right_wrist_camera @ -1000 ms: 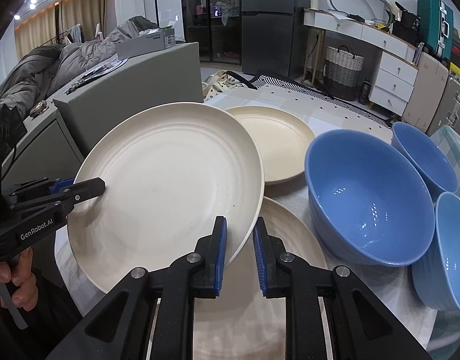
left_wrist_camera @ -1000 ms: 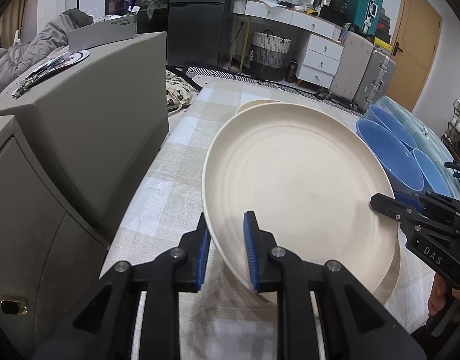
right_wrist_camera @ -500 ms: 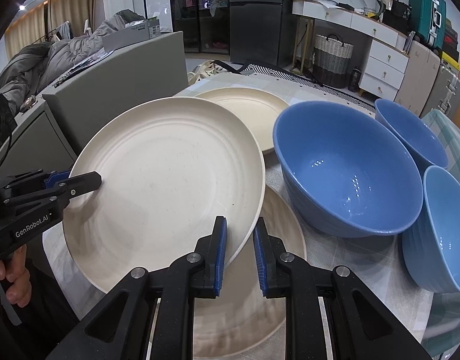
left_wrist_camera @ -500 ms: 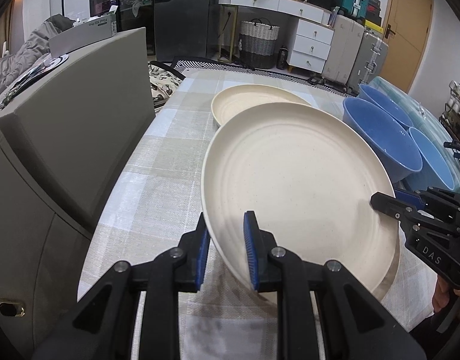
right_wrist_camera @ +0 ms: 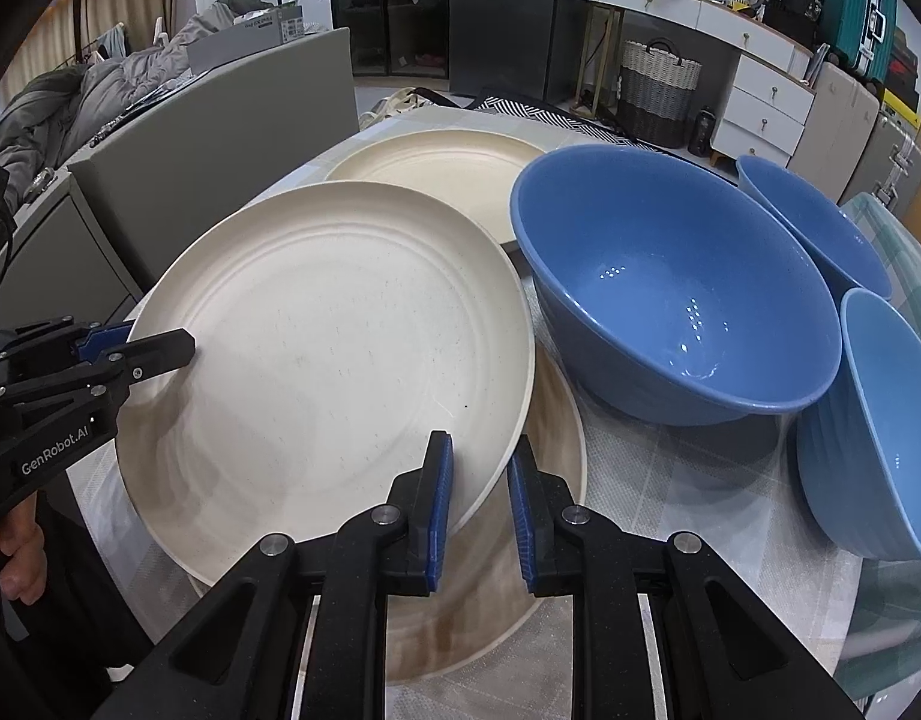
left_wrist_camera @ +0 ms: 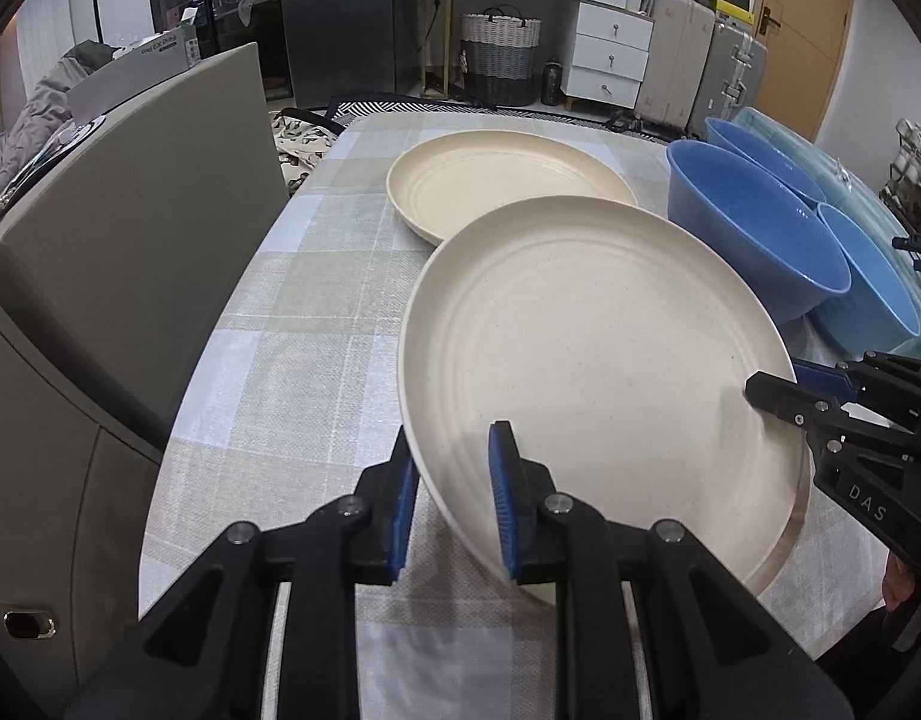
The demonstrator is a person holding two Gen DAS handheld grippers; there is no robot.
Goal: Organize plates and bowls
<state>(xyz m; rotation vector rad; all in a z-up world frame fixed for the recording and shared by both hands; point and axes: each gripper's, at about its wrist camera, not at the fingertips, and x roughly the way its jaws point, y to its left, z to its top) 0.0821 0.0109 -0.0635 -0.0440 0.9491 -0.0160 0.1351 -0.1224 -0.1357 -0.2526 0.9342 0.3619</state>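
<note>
We clamp the held plate [right_wrist_camera: 340, 360] with both grippers, largely hiding the plate beneath [right_wrist_camera: 556, 450]; three plates, three blue bowls [right_wrist_camera: 670, 300].

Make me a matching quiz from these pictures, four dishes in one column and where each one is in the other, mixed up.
1. held plate
2. bottom plate
3. far plate
4. big bowl

A. flat on the cloth, alone at the back
B. gripped at its rim by both grippers
C. on the cloth under the lifted one
D. beside two smaller blue bowls

Pairs: 1-B, 2-C, 3-A, 4-D
</note>
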